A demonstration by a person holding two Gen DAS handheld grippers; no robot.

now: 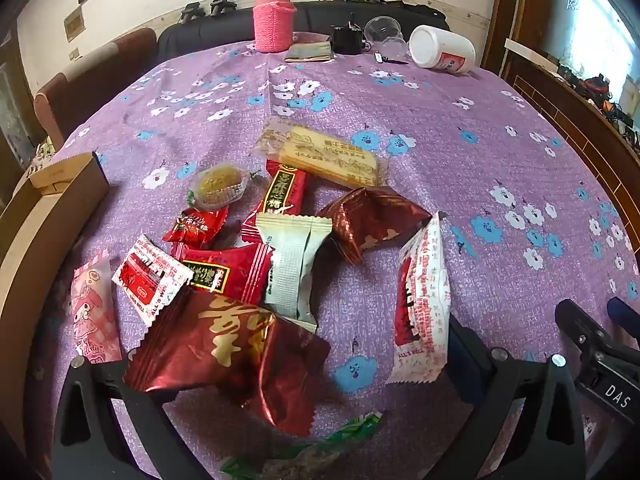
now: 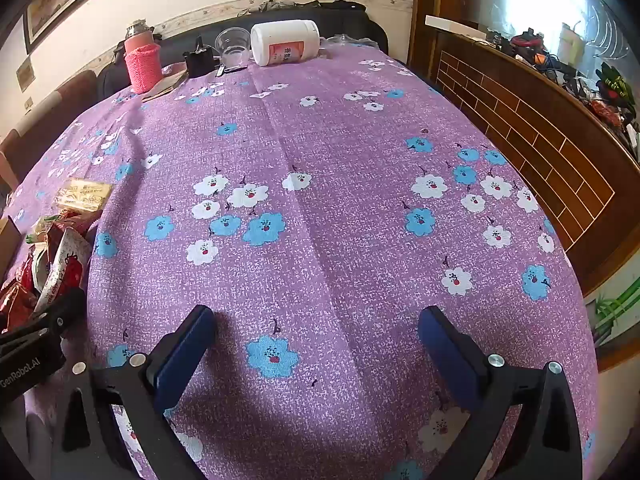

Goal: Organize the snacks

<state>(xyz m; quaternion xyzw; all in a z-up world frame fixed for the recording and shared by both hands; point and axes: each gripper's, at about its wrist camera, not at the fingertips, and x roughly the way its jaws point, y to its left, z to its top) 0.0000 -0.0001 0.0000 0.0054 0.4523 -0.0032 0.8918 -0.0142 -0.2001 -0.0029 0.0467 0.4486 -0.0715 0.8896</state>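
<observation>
A pile of wrapped snacks lies on the purple flowered tablecloth (image 1: 440,128) in the left wrist view: a dark red foil pack (image 1: 232,352), a white-and-red packet (image 1: 420,300), a pale green pack (image 1: 292,264), a brown foil pack (image 1: 368,220), a yellow biscuit pack (image 1: 324,152) and a pink packet (image 1: 92,312). My left gripper (image 1: 288,364) is open, its jaws wide around the near end of the pile, over the dark red foil pack. My right gripper (image 2: 316,336) is open and empty over bare cloth. The pile's edge (image 2: 60,248) shows at its left.
A cardboard box (image 1: 44,216) stands at the table's left edge. At the far edge are a pink flask (image 1: 274,16), a clear plastic cup (image 1: 386,32), a small black object (image 1: 348,38) and a white jar on its side (image 1: 442,52). A brick-pattern wooden counter (image 2: 532,152) runs along the right.
</observation>
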